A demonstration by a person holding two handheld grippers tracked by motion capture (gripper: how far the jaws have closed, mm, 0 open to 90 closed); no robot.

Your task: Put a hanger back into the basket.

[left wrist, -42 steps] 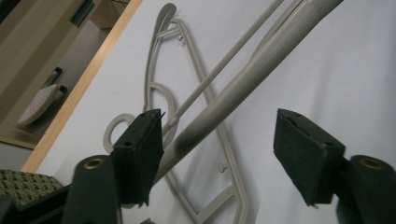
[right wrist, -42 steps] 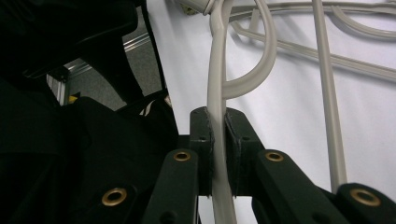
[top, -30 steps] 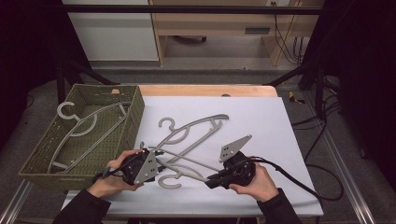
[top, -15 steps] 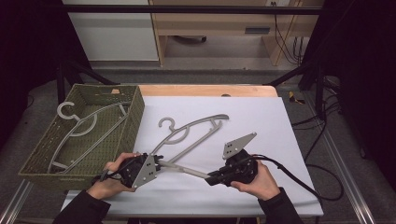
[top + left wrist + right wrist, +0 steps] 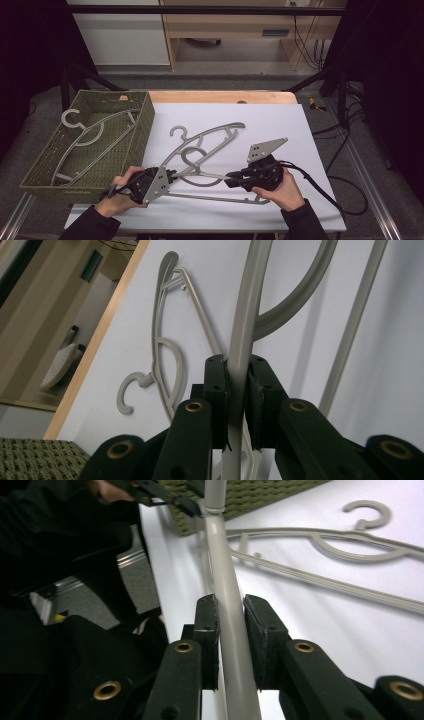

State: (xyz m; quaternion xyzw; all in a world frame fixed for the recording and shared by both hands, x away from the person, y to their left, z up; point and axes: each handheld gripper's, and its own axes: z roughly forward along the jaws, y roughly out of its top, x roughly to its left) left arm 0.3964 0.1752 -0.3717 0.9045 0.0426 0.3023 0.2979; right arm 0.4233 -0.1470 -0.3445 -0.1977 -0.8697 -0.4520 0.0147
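A grey plastic hanger (image 5: 200, 173) is held near the table's front by both grippers, its hook pointing away over a second grey hanger (image 5: 215, 135) that lies flat. My left gripper (image 5: 172, 175) is shut on the left end of the arm. Its jaws have just been closing, and in the left gripper view the pads (image 5: 217, 385) press the hanger (image 5: 250, 300). My right gripper (image 5: 229, 180) grips the same arm farther right. Its jaws have just been opening a little, but the pads (image 5: 207, 625) still hug the hanger (image 5: 220, 545).
A green woven basket (image 5: 145, 120) stands at the left with another grey hanger (image 5: 90, 135) inside. The white table top ends in a wooden strip (image 5: 225, 96) at the back. The right gripper's cable (image 5: 325, 190) trails over the front right corner.
The held hanger has swung over between the grippers: its hook pointed toward the front edge and now points away, over the second hanger. Both hands stayed in place.
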